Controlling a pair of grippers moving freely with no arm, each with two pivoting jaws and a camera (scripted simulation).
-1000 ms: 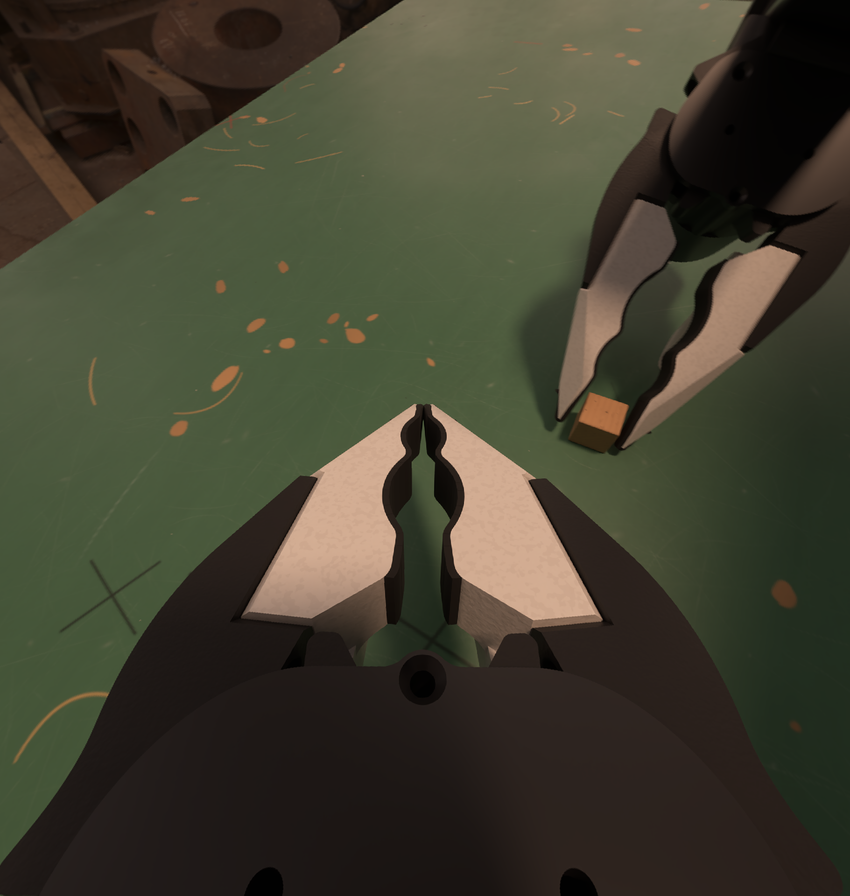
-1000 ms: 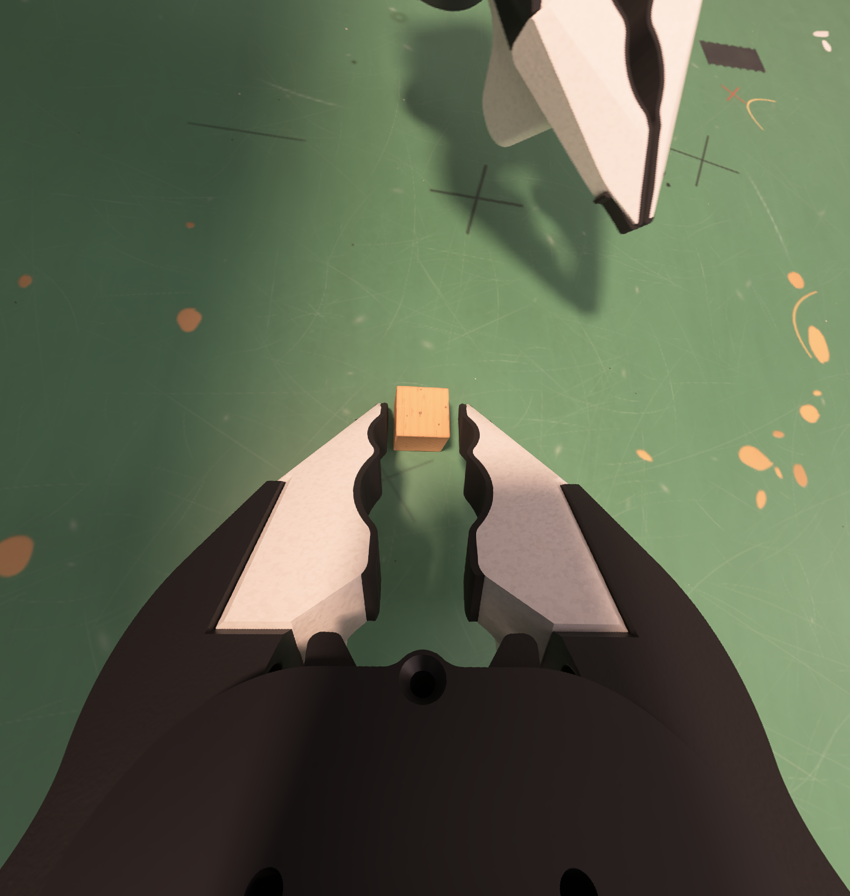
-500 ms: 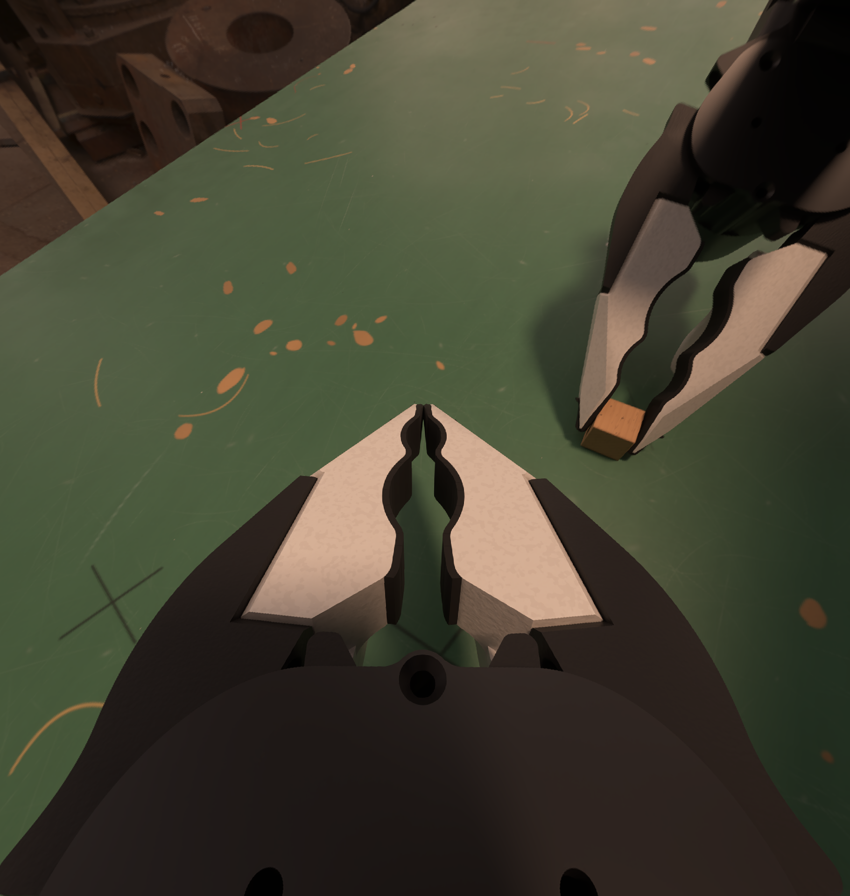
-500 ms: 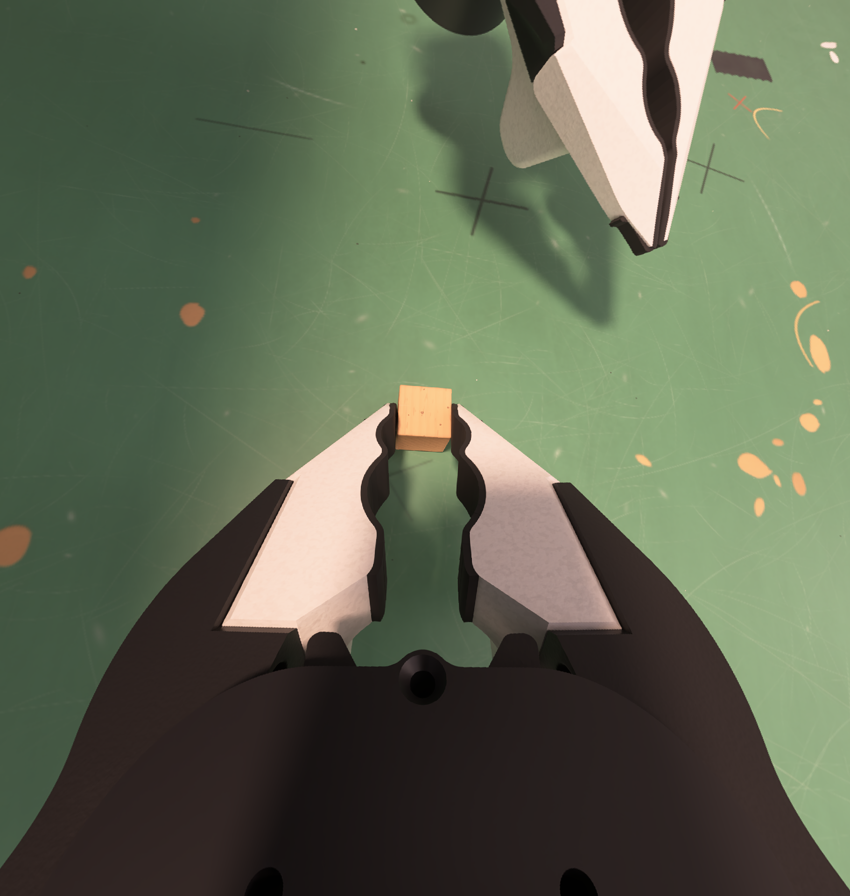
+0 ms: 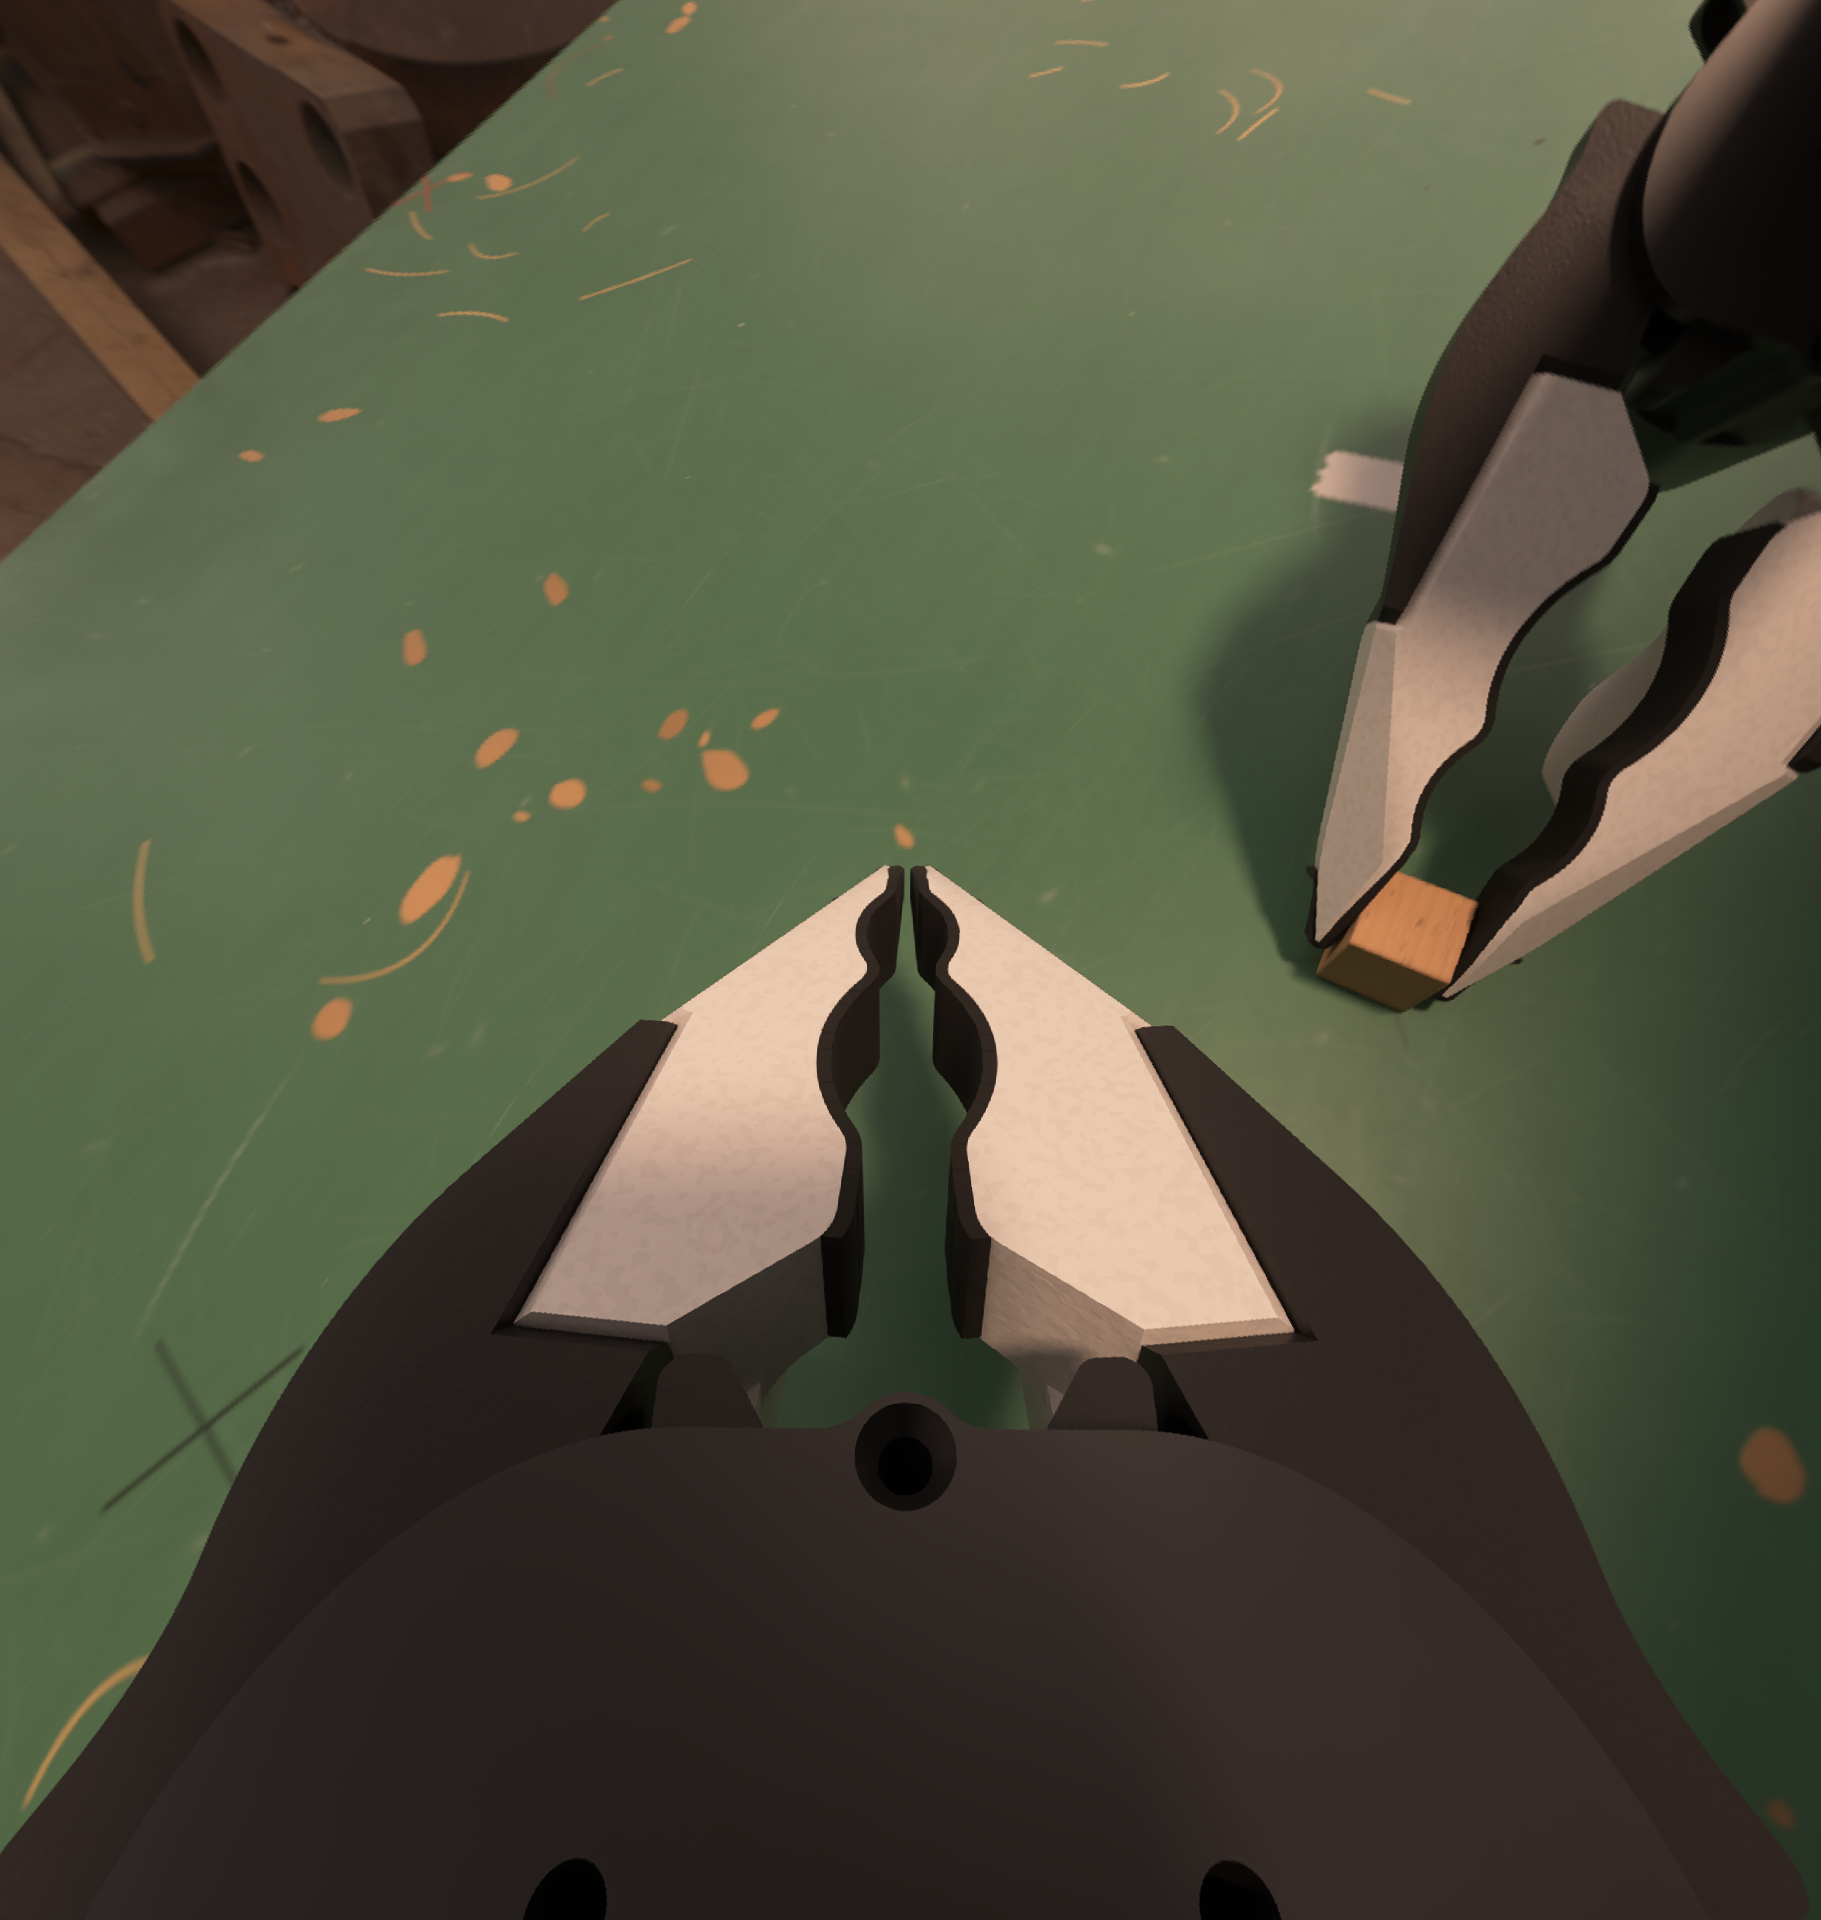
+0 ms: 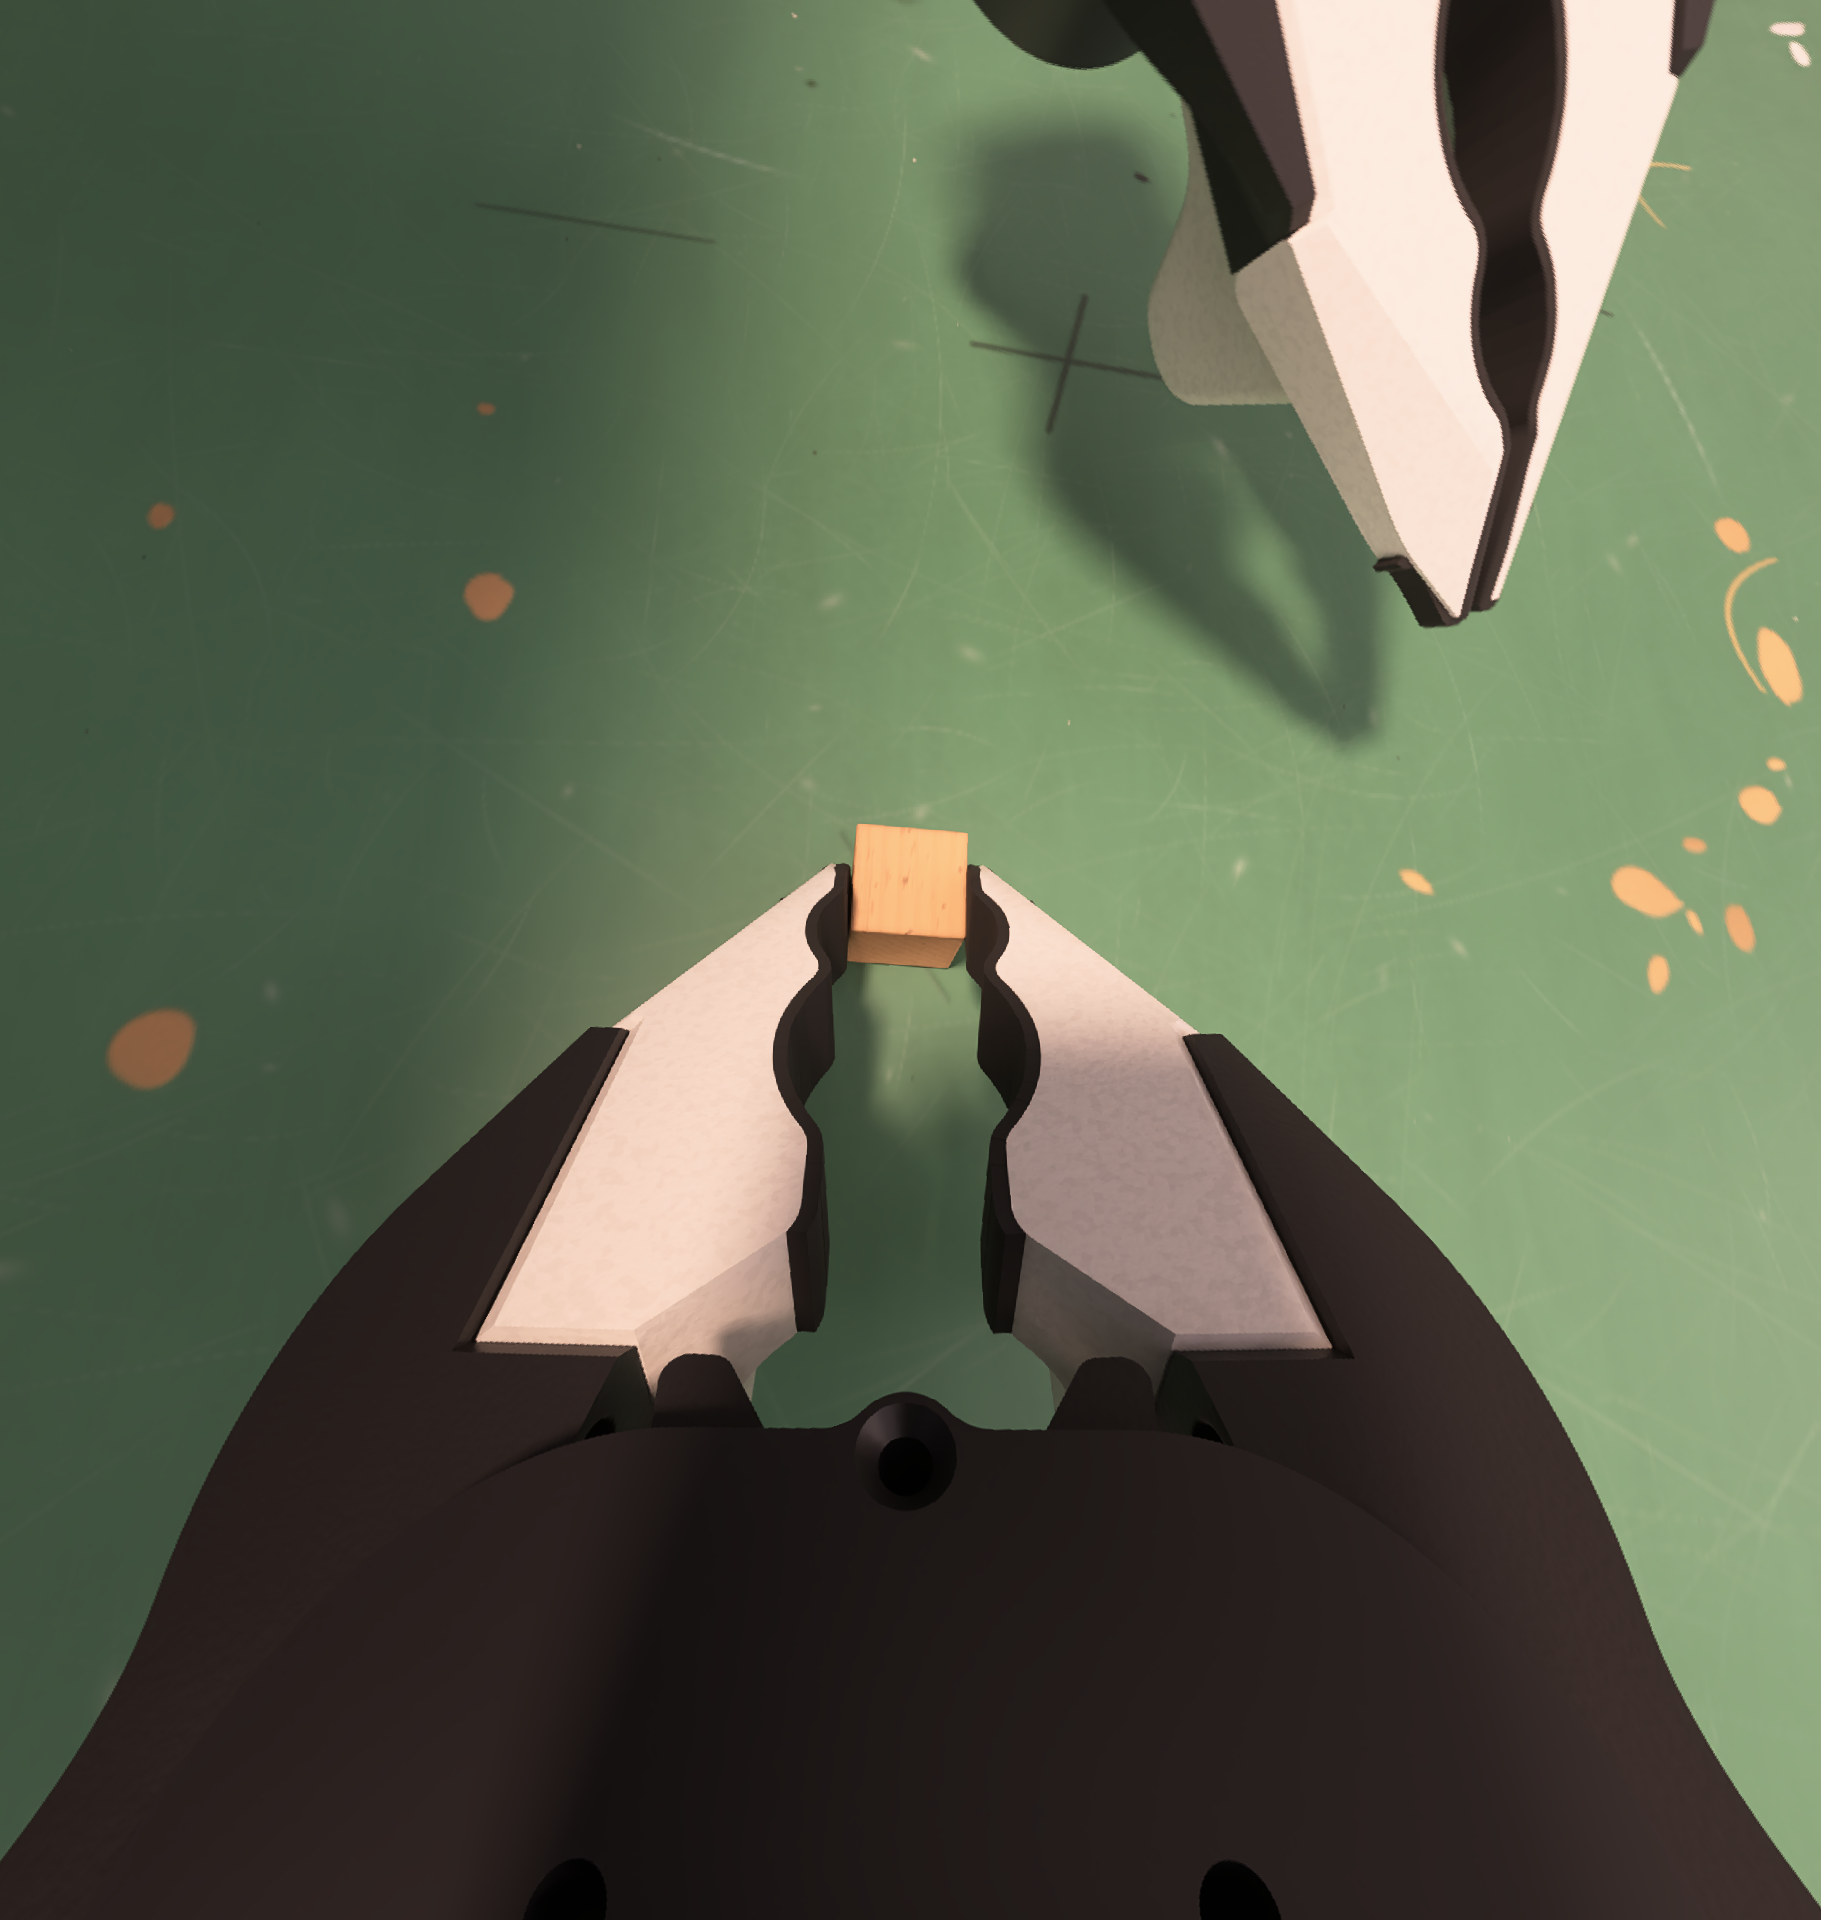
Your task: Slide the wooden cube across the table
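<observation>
Right claw (image 6: 906, 883) grasping the wooden cube (image 6: 906, 891)
Cube sits on the green bench (image 6: 1093, 790); left claw (image 5: 906, 878) hangs nearby, clenched, holding nothing.

Orange spots (image 5: 724, 769) and thin orange curves dot the middle left. A dark cross (image 5: 199, 1425) sits at lower left. A white strip (image 5: 1355, 480) lies at right. Brown wood blocks (image 5: 282, 135) fill the upper left corner.
</observation>
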